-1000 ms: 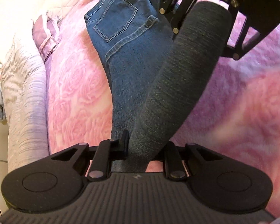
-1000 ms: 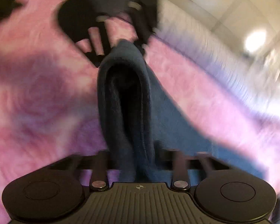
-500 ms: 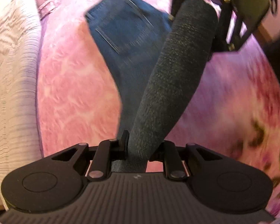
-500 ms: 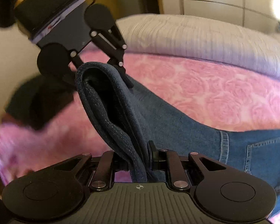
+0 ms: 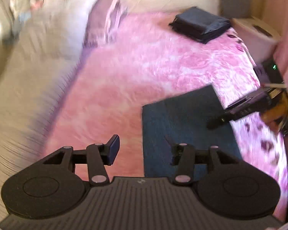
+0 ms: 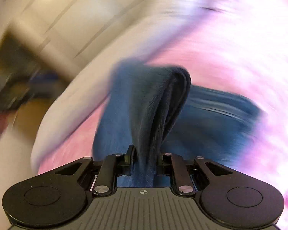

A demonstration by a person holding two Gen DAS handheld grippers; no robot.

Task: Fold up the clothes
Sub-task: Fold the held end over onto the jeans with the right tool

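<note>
So the left gripper has just been opening up, and there's nothing between its jaws, just pink blanket and the edge of the jeans showing through the gap. The jeans lie flat on the bed as a dark blue folded slab, lower right of the left view, right under that gripper's right finger.

The right gripper is pinched tight on a fold of the jeans. In its own view the denim rises straight out of the jaws as a doubled-over ridge, with the rest of the fabric spreading out flat behind it on the pink blanket. That view is really smeared, so no seams or pockets can be made out.

From the left view you can also spot the right gripper at the far right edge, with its tip down at the jeans' right side and a hand behind it.

Other stuff on the bed: a folded black stack sits at the far end of the blanket, well apart from the jeans. A pinkish pillow lies at the upper left, beside a pale ribbed cover running down the left side. A light box sits off the bed's right corner.
</note>
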